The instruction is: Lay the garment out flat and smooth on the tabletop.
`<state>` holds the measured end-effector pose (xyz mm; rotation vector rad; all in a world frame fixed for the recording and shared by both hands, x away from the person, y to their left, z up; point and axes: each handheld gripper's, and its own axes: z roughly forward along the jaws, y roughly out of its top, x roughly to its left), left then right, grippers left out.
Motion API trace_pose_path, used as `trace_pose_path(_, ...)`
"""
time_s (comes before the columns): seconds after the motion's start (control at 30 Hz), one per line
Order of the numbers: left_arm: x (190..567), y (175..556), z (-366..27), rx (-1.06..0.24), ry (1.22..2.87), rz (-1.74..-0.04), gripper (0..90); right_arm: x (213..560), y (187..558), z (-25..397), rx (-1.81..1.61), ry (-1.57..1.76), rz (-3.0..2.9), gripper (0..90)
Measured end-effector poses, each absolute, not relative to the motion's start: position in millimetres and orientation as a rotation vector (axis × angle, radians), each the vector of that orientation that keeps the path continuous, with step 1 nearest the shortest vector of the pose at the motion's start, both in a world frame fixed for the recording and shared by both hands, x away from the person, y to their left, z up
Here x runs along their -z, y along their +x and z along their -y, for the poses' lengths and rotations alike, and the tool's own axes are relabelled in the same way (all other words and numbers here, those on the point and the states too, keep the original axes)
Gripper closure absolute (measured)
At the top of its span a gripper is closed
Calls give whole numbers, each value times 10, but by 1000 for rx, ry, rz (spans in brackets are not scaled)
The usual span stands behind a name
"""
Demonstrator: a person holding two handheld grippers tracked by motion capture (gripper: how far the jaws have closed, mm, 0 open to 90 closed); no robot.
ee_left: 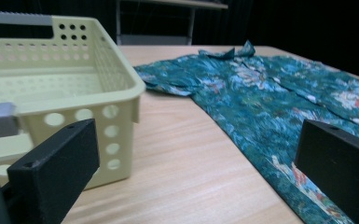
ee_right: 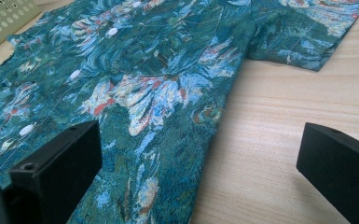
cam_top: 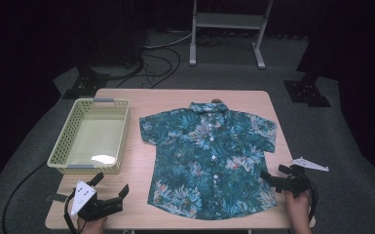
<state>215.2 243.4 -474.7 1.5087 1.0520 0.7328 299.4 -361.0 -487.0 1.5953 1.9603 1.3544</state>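
A teal floral short-sleeved shirt [cam_top: 209,158] lies spread flat, buttons up, on the wooden table [cam_top: 136,183], collar toward the far edge. My left gripper [cam_top: 111,186] rests open near the front left corner, between the basket and the shirt's hem. In the left gripper view the shirt [ee_left: 270,98] stretches away to the right. My right gripper [cam_top: 274,175] is open at the shirt's lower right edge. In the right gripper view the shirt [ee_right: 135,79] lies under the left jaw, while bare wood is under the right jaw.
An empty pale yellow perforated basket [cam_top: 93,134] stands on the table's left side, close to the left gripper [ee_left: 56,93]. A metal stand [cam_top: 226,29] and cables lie on the floor beyond the table.
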Motion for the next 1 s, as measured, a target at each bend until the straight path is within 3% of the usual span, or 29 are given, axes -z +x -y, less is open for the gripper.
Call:
trace_pose_path(0.27,4792,2162,-2522,-772,1465,-1139,0,4870,2991,3615,-1361,1595,-1958,0)
trace_pose_path(1.0,4789,2248,-2489,-761,1466,-1185,0,4869,2994,3604,-1350,1587,-1971,0)
